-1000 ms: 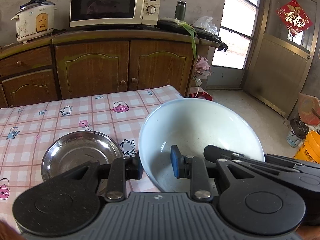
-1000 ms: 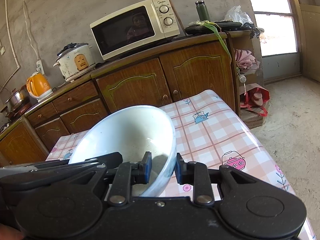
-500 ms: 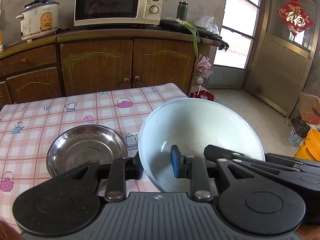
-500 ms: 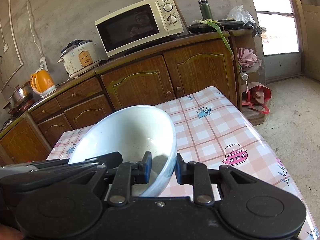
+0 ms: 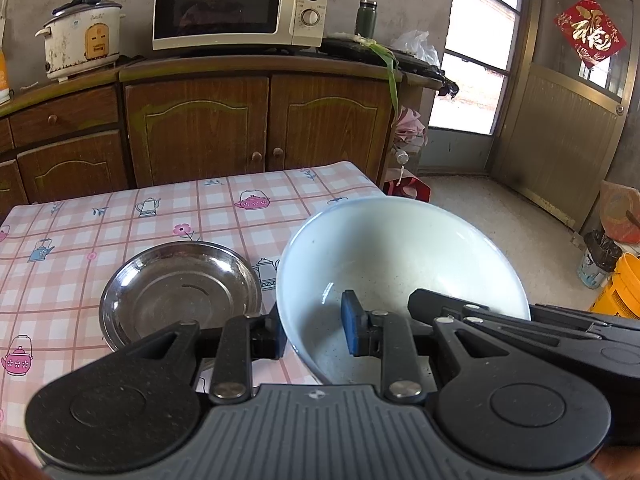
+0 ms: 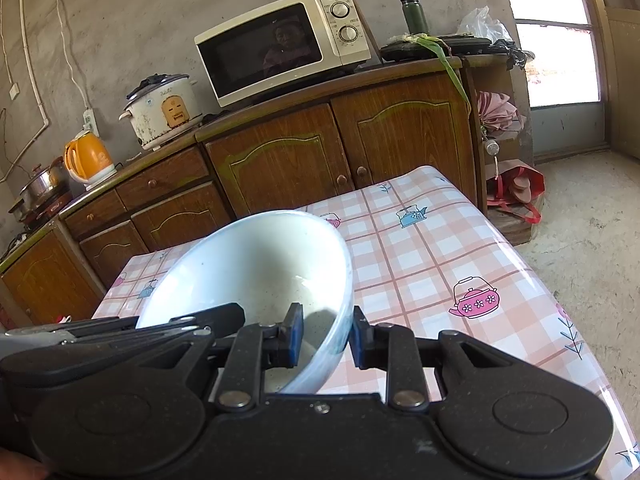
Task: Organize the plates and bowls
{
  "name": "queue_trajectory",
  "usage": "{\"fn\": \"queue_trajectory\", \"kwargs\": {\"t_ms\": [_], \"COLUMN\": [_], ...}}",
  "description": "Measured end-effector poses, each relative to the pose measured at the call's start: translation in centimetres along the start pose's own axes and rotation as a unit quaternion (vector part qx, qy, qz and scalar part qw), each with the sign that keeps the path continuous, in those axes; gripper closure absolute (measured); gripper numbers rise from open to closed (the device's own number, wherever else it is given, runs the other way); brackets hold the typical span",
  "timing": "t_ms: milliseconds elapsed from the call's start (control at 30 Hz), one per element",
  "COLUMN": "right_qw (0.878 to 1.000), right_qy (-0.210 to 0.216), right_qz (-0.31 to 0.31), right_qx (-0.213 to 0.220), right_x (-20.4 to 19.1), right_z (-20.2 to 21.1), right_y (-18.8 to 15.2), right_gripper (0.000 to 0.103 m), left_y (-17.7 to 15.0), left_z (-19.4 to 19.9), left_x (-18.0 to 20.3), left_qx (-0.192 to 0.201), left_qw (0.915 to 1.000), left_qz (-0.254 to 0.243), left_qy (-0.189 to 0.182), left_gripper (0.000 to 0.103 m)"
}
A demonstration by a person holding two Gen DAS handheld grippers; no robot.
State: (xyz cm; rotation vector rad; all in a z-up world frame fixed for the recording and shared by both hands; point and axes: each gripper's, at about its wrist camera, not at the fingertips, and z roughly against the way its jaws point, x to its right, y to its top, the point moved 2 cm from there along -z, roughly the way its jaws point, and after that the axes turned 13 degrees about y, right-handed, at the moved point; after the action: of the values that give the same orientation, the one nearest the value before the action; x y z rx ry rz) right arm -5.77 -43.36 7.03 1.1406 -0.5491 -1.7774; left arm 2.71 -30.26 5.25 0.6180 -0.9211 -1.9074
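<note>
Your left gripper (image 5: 314, 330) has its jaws clamped on the near-left rim of the white bowl (image 5: 400, 264), one pad outside the wall and the blue pad inside it. Your right gripper (image 6: 326, 338) pinches the opposite side of the same white bowl (image 6: 256, 264) in the same way, with a blue pad inside and the other against the outer wall. You hold the bowl between the two tools, tilted so its hollow faces you, and it sits over the right part of the counter (image 5: 120, 232), which is covered in a pink checked cloth printed with teapots. In the left wrist view the right tool's black body reaches in from the lower right to the bowl's rim. Just left of the bowl, a shallow steel plate (image 5: 180, 288) lies flat on the cloth, its near edge hidden behind your left jaw. Farther back stands a brown wooden cabinet (image 5: 256, 128) with doors and drawers. On top of it you can see a cream microwave (image 5: 240, 4), a white rice cooker (image 5: 82, 36) to its left, and a dark green flask (image 5: 366, 18) to its right. From the right wrist view, an orange kettle (image 6: 88, 158) stands farther left along that cabinet top.
</note>
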Motion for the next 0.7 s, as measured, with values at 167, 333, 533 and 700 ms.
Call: {"fn": "queue_trajectory", "kwargs": {"t_ms": [167,333,533,700], "right_qw": [1.0,1.0,1.0,1.0], "right_qy": [0.0,0.003,0.006,0.008], "right_qz": [0.001,0.003,0.002,0.0], "right_qx": [-0.001,-0.005,-0.01,-0.015], "right_x": [-0.1,-0.4,-0.6,-0.6], "right_z": [0.0,-0.1,-0.2,-0.4], "right_y": [-0.2,-0.7,-1.1,-1.4], "right_gripper": [0.072,0.072,0.072,0.071], "left_y": [-0.2,-0.3,-0.6,-0.9], "left_z": [0.1,0.2,0.3,0.2], "left_x": [-0.2,-0.4,-0.6,-0.7], "left_qx": [-0.001,-0.002,-0.006,-0.01], "left_qw": [1.0,1.0,1.0,0.9999], "left_qz": [0.001,0.002,0.004,0.003], "left_qy": [0.0,0.003,0.005,0.007], "left_gripper": [0.076,0.076,0.076,0.076]}}
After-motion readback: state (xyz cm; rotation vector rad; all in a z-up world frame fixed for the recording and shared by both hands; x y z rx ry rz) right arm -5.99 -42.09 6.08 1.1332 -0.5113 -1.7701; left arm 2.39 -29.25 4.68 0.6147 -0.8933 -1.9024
